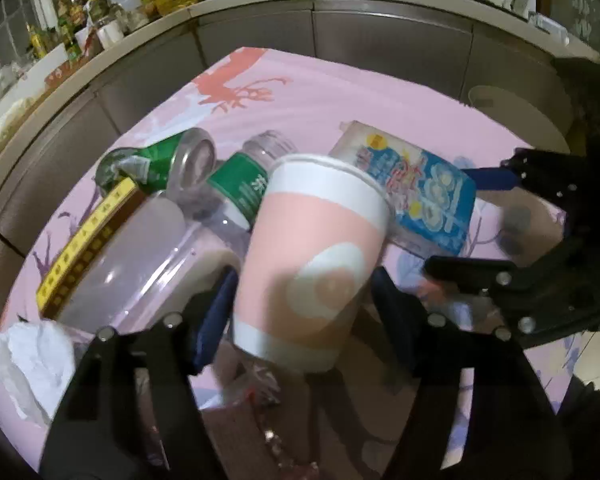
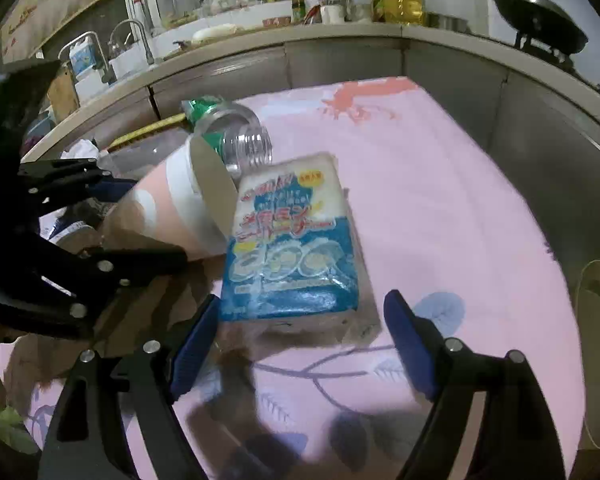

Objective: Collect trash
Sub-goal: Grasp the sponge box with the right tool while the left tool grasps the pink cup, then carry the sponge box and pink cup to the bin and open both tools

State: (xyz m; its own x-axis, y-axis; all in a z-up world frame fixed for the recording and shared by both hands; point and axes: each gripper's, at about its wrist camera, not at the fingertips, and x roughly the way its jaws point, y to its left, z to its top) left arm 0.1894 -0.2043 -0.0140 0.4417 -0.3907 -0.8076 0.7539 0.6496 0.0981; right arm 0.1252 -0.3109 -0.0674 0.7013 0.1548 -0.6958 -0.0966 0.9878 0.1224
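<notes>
Covering the whole work surface, a pink floral-printed tablecloth (image 2: 440,184) is seen, on which the trash is crowded toward the left. A large translucent plastic tub (image 1: 140,256) is seen at the left, beside a yellow measuring tape (image 1: 84,240). Near the middle, a blue-and-white printed plastic food packet (image 2: 288,248) is laid flat, and the right gripper (image 2: 300,344) is held just short of it with its jaws spread wide and empty. A pink-and-white paper cup (image 1: 312,256) is tilted between the blue pads of the left gripper (image 1: 300,300); whether it is truly clamped cannot be told. Behind it, a clear plastic bottle with a green label (image 1: 240,188) and a crushed green can (image 1: 160,160) are found. A slip of the cup is judged likely if the thin wall is squeezed unevenly, and the bottle could be knocked rolling.
</notes>
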